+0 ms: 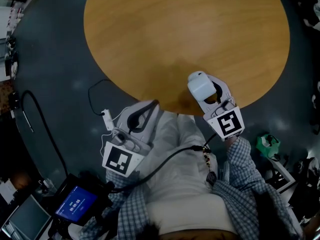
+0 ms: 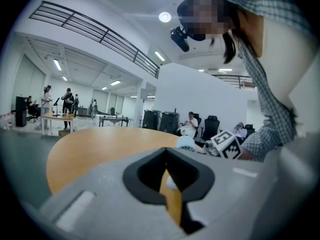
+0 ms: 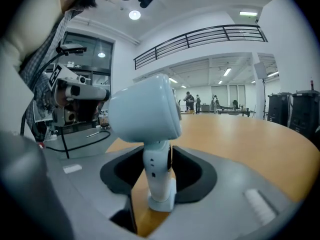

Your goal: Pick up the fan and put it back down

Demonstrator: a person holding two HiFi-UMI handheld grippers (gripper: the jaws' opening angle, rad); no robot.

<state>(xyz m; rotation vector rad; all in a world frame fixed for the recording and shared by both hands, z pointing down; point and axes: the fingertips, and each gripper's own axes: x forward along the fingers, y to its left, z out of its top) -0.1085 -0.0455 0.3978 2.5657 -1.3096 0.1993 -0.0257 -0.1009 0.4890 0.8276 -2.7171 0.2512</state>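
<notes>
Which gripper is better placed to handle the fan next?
Right. The fan stands at the table edge, its stem between the jaws of the right gripper; the left gripper is empty, back off the table.

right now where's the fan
In the head view the small white fan stands upright at the near edge of the round wooden table, right of centre, its stem between the open jaws of the right gripper.
</notes>
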